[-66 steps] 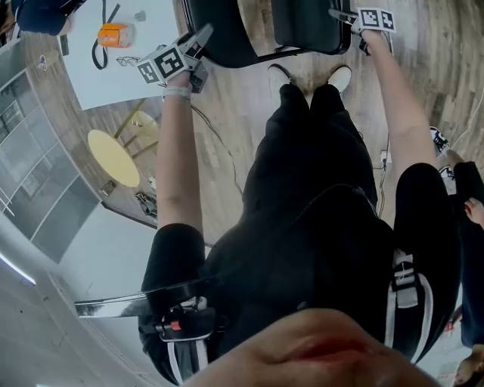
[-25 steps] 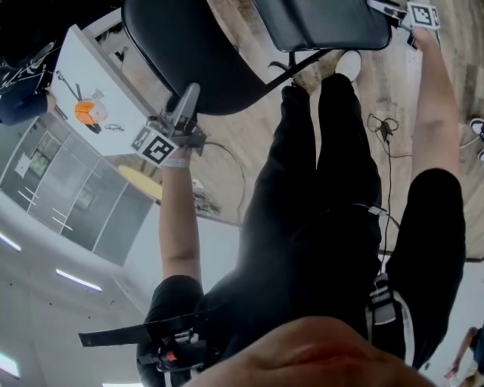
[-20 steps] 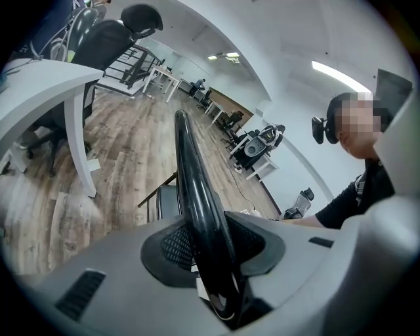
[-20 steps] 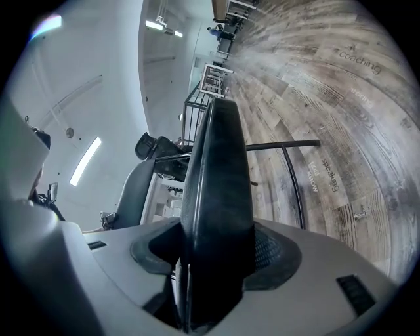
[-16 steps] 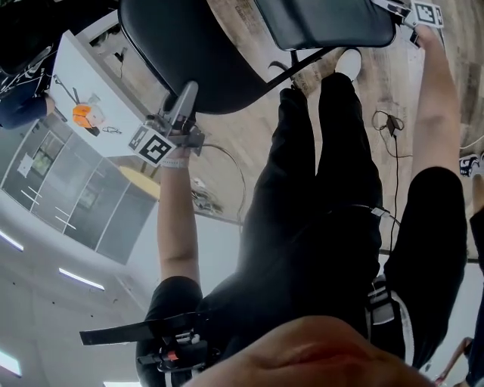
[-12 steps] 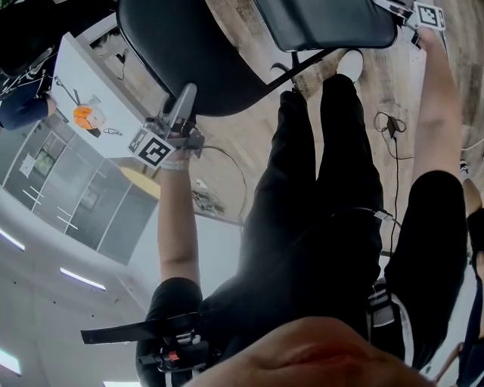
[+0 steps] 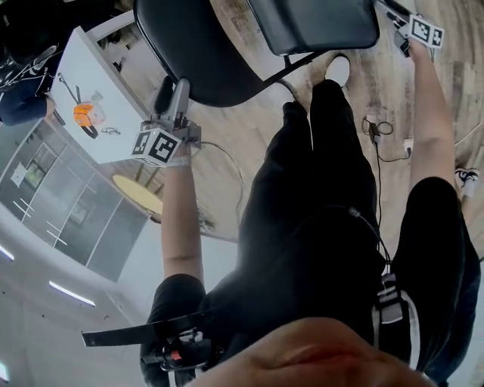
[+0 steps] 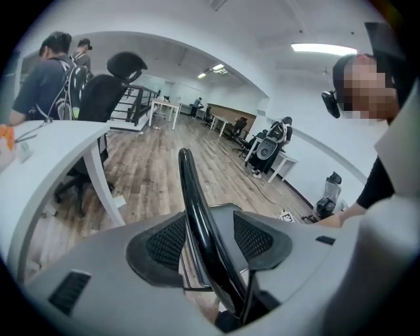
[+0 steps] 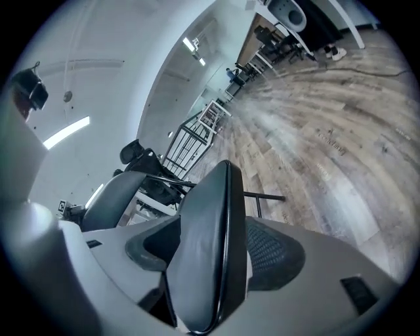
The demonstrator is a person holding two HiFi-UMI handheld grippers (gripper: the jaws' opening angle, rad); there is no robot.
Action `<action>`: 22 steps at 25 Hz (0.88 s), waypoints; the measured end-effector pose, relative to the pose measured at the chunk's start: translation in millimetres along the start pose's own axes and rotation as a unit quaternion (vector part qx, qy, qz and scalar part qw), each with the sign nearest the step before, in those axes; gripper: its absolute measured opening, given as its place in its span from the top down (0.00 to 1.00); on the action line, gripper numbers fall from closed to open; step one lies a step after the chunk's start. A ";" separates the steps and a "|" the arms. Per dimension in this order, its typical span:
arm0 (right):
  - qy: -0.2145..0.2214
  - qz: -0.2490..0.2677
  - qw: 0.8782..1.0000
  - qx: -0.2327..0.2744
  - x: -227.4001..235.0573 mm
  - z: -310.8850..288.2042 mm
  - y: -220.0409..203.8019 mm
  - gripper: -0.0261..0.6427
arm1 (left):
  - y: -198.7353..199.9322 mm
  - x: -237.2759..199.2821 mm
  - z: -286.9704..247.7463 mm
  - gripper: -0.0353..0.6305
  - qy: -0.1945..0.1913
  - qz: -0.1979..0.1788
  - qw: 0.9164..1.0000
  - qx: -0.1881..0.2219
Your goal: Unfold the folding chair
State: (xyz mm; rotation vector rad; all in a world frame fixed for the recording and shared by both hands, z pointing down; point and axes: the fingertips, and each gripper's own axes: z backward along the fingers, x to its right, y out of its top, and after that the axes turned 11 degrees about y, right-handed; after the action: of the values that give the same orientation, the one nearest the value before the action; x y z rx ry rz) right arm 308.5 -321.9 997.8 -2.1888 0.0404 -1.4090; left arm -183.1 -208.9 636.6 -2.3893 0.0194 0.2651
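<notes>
The black folding chair stands on the wood floor ahead of the person's feet, its backrest (image 7: 204, 53) at the left and its seat (image 7: 314, 23) at the right. My left gripper (image 7: 180, 85) is at the backrest's lower left edge. In the left gripper view the backrest's thin rim (image 8: 203, 243) runs between the pads (image 8: 164, 243), whose jaws are opening, with gaps on both sides. My right gripper (image 7: 408, 23) is at the seat's right corner. In the right gripper view the thick seat edge (image 9: 210, 249) stands between the opening jaws.
A white table (image 7: 91, 75) with an orange object (image 7: 85, 113) lies at the left, a yellow round stool (image 7: 140, 193) below it. Cables (image 7: 374, 128) trail on the floor at the right. People (image 8: 46, 79) and an office chair (image 8: 105, 92) stand by a white desk (image 8: 46, 151).
The backrest and seat have spread apart since the earliest frame. The right gripper has shifted a little right of the seat's corner, and the left gripper has edged up along the backrest rim.
</notes>
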 end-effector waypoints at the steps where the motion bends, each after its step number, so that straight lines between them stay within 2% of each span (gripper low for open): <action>1: -0.012 0.009 1.000 0.006 -11.4 7.7 3.2 0.50 | 4.2 1.5 5.7 0.62 0.008 -0.012 1.000 0.009; 4: -0.051 0.039 0.998 0.006 -52.8 30.7 -2.1 0.50 | 10.3 17.9 27.1 0.62 0.012 -0.058 0.998 0.030; 6: -0.073 0.067 0.995 -0.004 -88.6 40.9 -13.6 0.50 | 7.8 35.5 44.0 0.62 -0.009 -0.077 0.996 0.040; 8: -0.075 0.096 0.993 -0.007 -135.2 45.6 -24.4 0.50 | -0.4 54.8 61.1 0.62 -0.038 -0.082 0.995 0.045; 15: -0.024 0.211 0.977 -0.005 -333.1 56.5 -33.1 0.50 | -26.7 118.8 112.1 0.62 -0.138 -0.066 0.985 0.082; 22: 0.028 0.272 0.961 0.039 -518.7 75.3 -49.9 0.50 | -31.4 160.4 194.1 0.62 -0.217 -0.069 0.965 0.130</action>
State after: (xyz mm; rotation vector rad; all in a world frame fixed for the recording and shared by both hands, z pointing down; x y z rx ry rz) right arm 124.0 -91.4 561.9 -1.8730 0.5532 -1.1299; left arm -59.4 -46.0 486.6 -2.0181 -0.2970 0.6701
